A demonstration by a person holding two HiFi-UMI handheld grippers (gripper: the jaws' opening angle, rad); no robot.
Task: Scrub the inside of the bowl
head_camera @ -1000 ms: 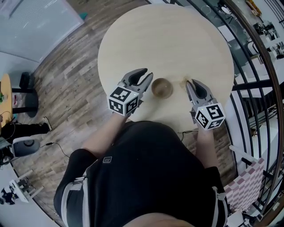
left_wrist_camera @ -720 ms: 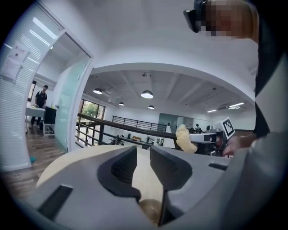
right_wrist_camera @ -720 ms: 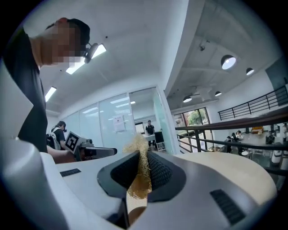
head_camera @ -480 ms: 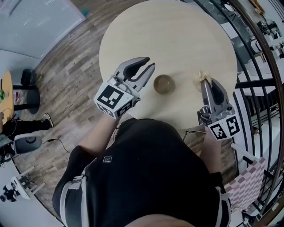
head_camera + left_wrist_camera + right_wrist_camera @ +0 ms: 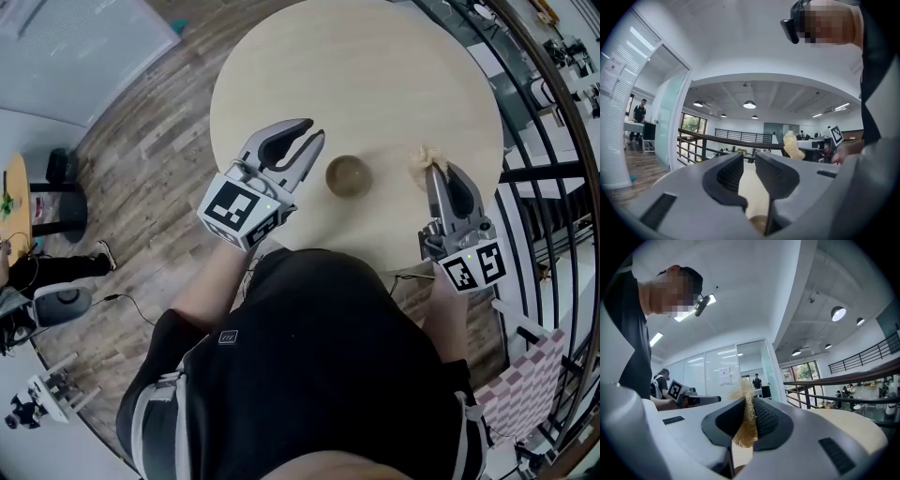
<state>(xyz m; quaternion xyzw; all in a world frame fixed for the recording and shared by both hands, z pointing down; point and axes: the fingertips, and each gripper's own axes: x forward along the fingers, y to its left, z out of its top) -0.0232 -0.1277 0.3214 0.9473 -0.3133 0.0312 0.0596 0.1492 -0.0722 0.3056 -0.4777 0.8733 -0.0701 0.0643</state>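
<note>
Though apart, bowl (image 5: 348, 176) just beside left gripper (image 5: 312, 130).

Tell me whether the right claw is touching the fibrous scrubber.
Touching. The right gripper view shows the right claw closed on the scrubber, its fibres squeezed between the two jaws.

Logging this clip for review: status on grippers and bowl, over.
Left gripper open, empty, jaws just closing some. Right gripper shut on scrubber. Bowl on table between them, untouched. Nothing in the way.
</note>
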